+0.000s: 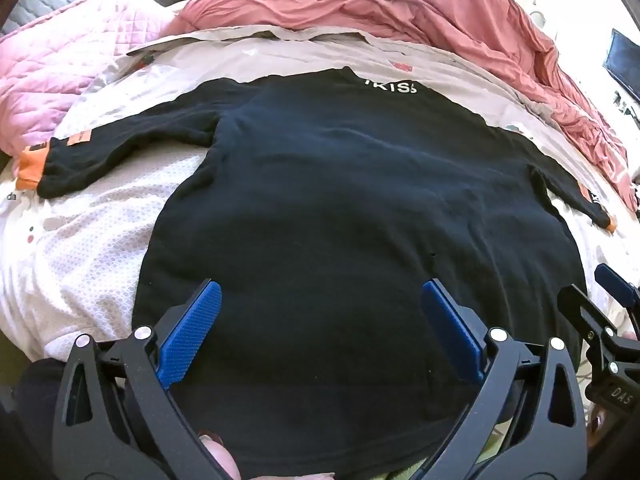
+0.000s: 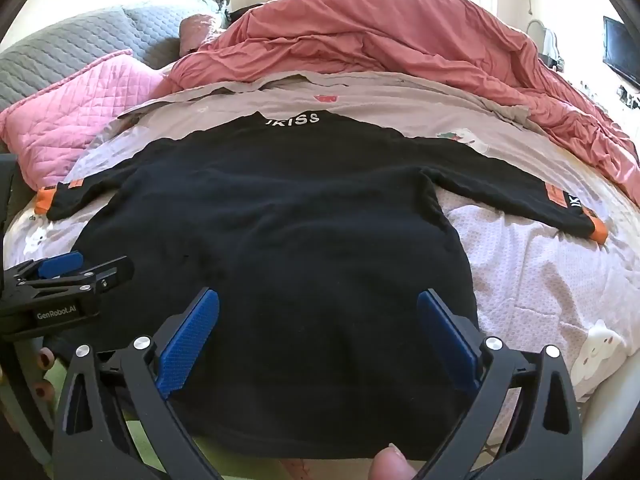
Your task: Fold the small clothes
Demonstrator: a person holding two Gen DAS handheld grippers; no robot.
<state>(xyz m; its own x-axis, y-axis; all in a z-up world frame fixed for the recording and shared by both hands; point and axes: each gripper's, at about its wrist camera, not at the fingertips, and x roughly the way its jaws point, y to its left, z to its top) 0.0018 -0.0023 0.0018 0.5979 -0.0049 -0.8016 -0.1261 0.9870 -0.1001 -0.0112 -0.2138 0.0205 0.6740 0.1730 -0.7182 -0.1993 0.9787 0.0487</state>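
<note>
On the bed (image 2: 540, 280), laid flat with both sleeves spread out to the sides, there's a black sweater (image 2: 280, 248), hem toward the cameras and collar at the far end. No boxes, bins or baskets in either shot, just bedding. Past the collar sits a bunched-up salmon duvet (image 2: 380, 40), with a pink quilted pillow (image 2: 72, 116) off to the left.

Left tongs (image 1: 320, 320) are spread as wide as they go, blue pads either side of the lower part of the sweater, nothing pinched between them. Right tongs (image 2: 318, 324) look the same: wide open over the hem area, holding nothing. A fingertip peeks in at the bottom edge of each view.

View differences: the right wrist camera catches a bright window behind the duvet, a grey quilted cover (image 2: 60, 52) at far left and a white cartoon figure printed on the sheet at the lower right. It also sees the left tongs from the side. The left wrist camera gets the left sleeve's orange cuff (image 1: 30, 164) closer up, and the right tongs poke in at its right edge. Both show a dark screen (image 2: 622, 56) on the right-hand wall.

Writing: white "JKISS" on the collar in the right view, only partly legible in the left one. "GenRobot.AI" is printed on the left tongs' body, and "DAS" on the right one. The sleeve patches have lettering too, but I can't make it out.
</note>
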